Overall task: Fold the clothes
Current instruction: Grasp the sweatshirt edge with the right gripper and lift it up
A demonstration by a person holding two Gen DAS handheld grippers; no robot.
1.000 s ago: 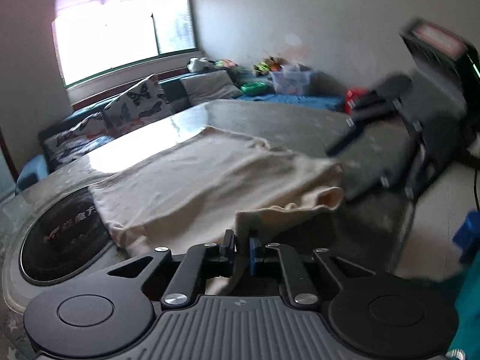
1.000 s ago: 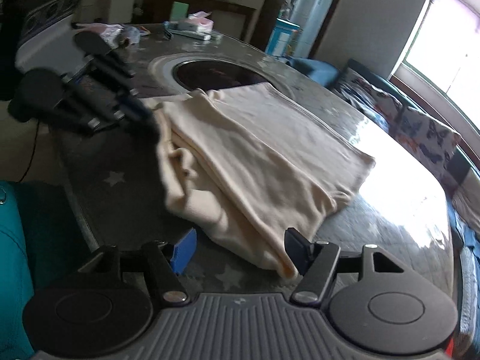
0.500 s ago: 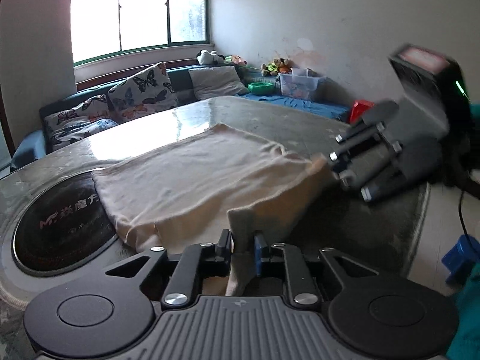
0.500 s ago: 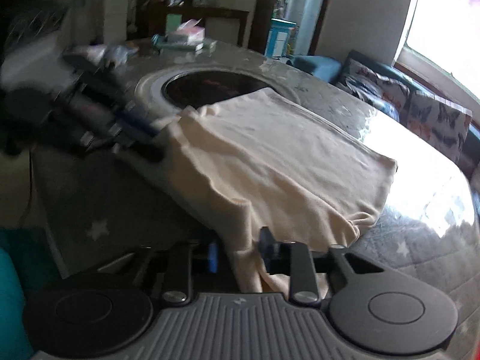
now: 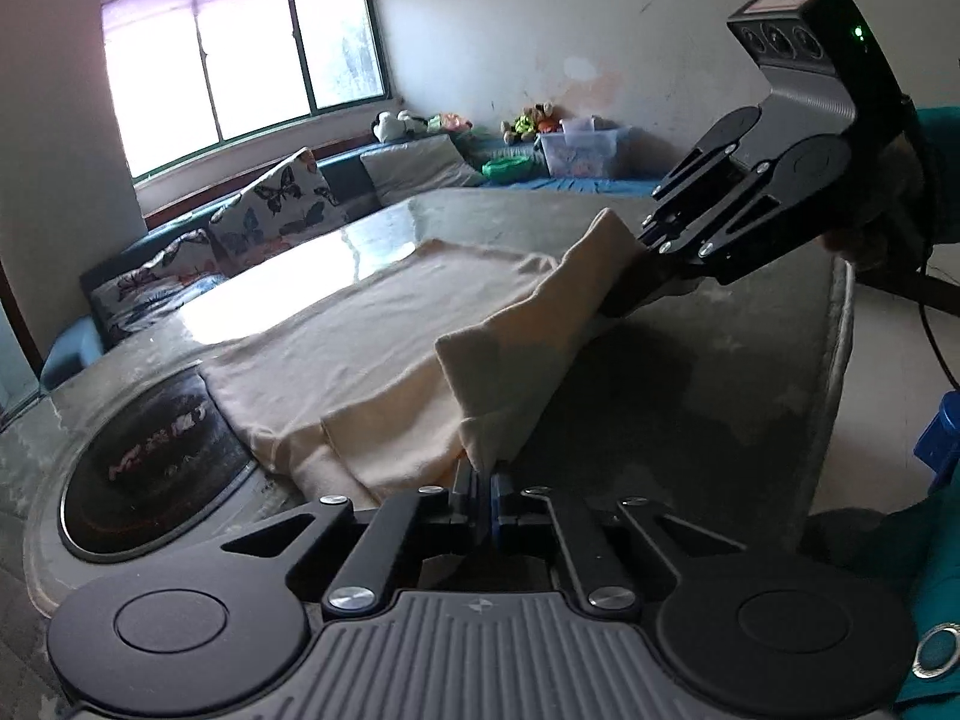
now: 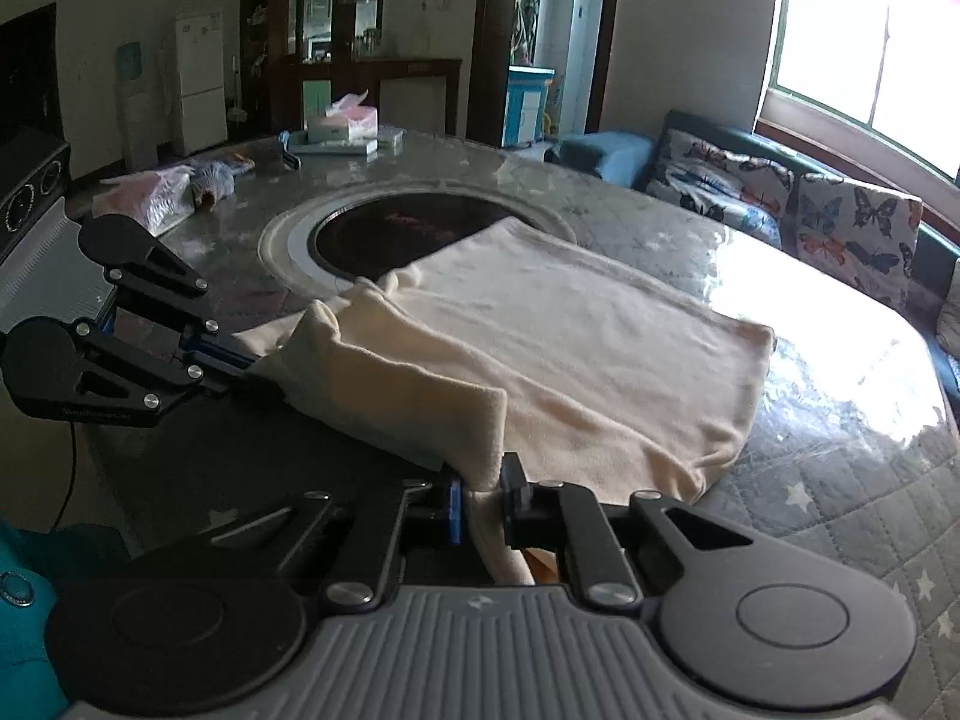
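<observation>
- The desk (image 6: 840, 468) spreads ahead of both your grippers, with a round dark cooktop (image 6: 414, 234) set into it beyond the cloth.
- The cream garment (image 6: 570, 336) lies mostly flat on the desk, its near edge lifted off the surface between your two grippers.
- Your left gripper (image 5: 485, 495) is clamped on one corner of that raised edge.
- Your right gripper (image 6: 480, 495) pinches the other corner, cloth hanging between its fingers.
- A tissue box (image 6: 342, 120) sits well beyond the right gripper.
</observation>
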